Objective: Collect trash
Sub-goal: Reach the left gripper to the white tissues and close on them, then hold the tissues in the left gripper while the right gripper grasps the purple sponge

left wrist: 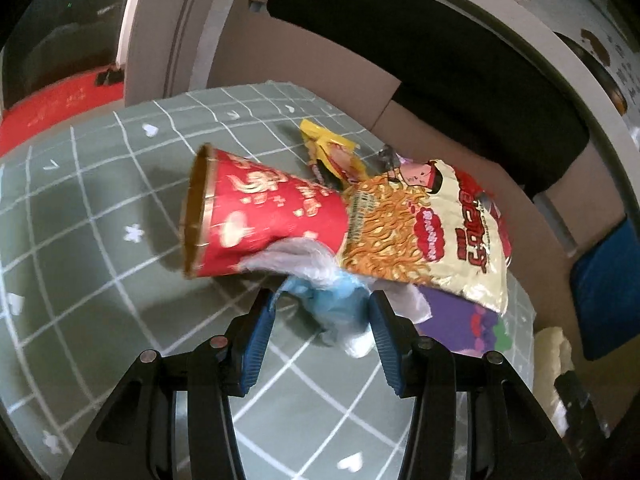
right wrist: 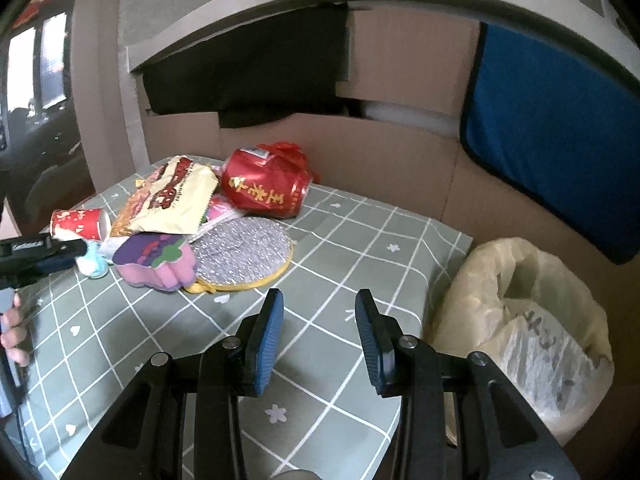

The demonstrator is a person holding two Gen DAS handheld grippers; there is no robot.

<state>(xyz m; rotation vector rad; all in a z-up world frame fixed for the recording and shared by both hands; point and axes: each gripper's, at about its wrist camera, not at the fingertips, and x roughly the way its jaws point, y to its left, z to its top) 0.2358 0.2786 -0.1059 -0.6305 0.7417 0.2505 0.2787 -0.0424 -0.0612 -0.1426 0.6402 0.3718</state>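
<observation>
Trash pile, uncollected: red paper cup (left wrist: pixel 264 216), cream noodle packet (left wrist: pixel 432 236) and red foil bag (right wrist: pixel 266 192) left of pale bin bag (right wrist: pixel 520 320); left gripper (left wrist: pixel 322 312) clasps blue-white crumpled tissue (left wrist: pixel 332 300), right gripper (right wrist: pixel 319 316) parted, empty.

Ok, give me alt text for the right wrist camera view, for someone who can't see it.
The right gripper, fingers apart and holding nothing, hovers over a grey-green checked tablecloth. Beyond it lies a trash pile: a cream noodle packet, a red crushed can, a round silver foil pad and a small red paper cup. A pale plastic bag sits at right.
</observation>
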